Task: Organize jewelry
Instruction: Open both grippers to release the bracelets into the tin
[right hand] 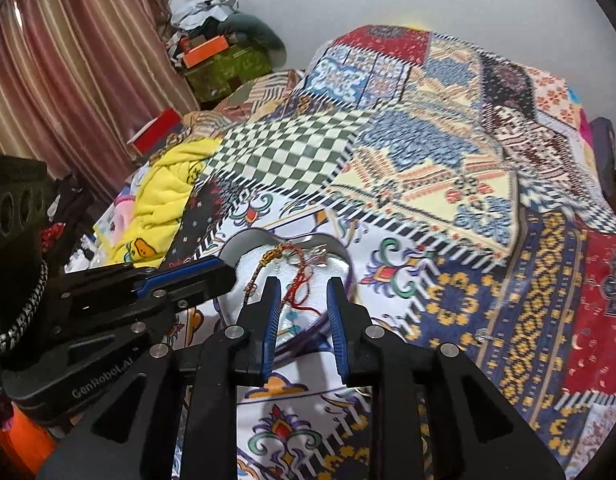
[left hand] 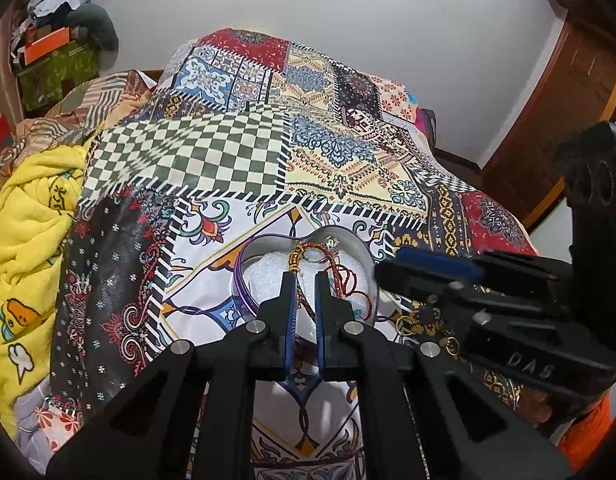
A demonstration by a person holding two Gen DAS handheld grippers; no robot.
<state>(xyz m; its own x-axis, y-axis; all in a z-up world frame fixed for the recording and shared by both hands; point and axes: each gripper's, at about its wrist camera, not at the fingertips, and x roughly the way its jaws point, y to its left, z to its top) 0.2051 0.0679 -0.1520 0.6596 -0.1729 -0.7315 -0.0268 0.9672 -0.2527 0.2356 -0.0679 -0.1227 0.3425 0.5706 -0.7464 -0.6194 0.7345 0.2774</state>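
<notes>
In the left wrist view, the left gripper point(left hand: 305, 280) pinches a braided thread bracelet point(left hand: 297, 264) over the heart-shaped tin point(left hand: 243, 256) on the patchwork bedspread point(left hand: 211, 160); gold rings point(left hand: 404, 326) lie just beside the tin's right rim, and the right gripper point(left hand: 392, 268) reads "DAS". In the right wrist view, the rings are hidden. The right gripper point(right hand: 301, 294) hangs half open and empty over the tin point(right hand: 243, 246), while the left gripper point(right hand: 223, 270) reads "GenRobot.AI".

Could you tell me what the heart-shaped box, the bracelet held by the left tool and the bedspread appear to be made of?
Heart-shaped box: probably tin, since its inner wall is shiny and grey; the white lining looks like foam.
Bracelet: braided red-brown thread with gold-coloured beads, which may be metal or plastic.
Bedspread: printed woven cloth, matte, with soft folds.
Left tool: black plastic, to judge by its look.
</notes>
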